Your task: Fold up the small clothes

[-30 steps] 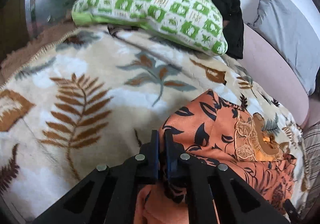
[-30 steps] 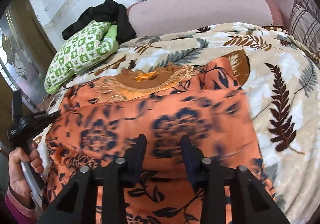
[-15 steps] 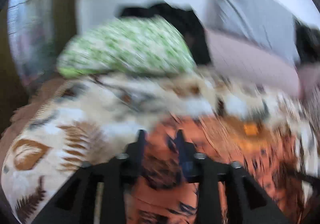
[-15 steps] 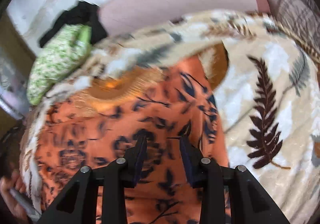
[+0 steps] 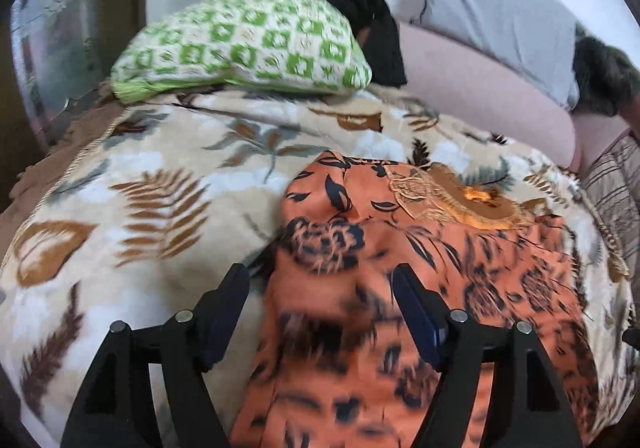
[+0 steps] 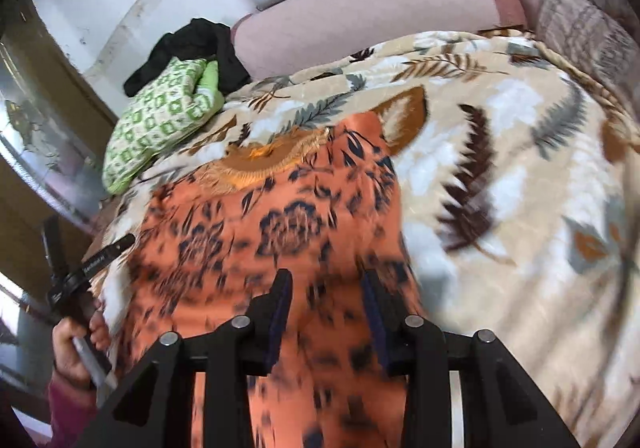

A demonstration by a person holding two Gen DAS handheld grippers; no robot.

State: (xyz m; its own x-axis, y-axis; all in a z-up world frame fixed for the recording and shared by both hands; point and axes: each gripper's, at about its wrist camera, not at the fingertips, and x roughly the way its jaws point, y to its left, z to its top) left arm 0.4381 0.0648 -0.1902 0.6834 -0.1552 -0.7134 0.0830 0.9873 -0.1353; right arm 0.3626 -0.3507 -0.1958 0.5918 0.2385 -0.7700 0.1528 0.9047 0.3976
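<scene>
Now both of my jaws are opening, and neither pair presses on anything. The left gripper [image 5: 322,290] has its fingers standing wide, with the near left edge of the orange garment [image 5: 420,268] lying below and between them, loose and unpinched. The right gripper [image 6: 326,290] shows the same: a clear gap, orange cloth beneath it, no pad on the fabric that I can see.

The garment lies flat on the leaf-patterned blanket [image 5: 140,184] that covers the bed. Its embroidered neckline [image 6: 264,160] sits at the far end, towards the pink bolster [image 6: 360,16], and the printed body runs back to me and passes under both grippers. So its long axis lies along the line my jaws point, away from me, and not across.

That is what the coming move turns on. My left jaws stand at the left side edge, where the cloth meets bare blanket. My right jaws stand just inside the right side edge, with blanket showing close to their right. Each hand is nearest its own side, and the near end is the part in reach of both. I judge the next fold would bring the near end up towards the neckline, or one side over the other; which of these I cannot tell.

A green patterned pillow [image 5: 244,44] and a black garment [image 5: 360,4] lie well apart at the head of the bed, clear of the work.
</scene>
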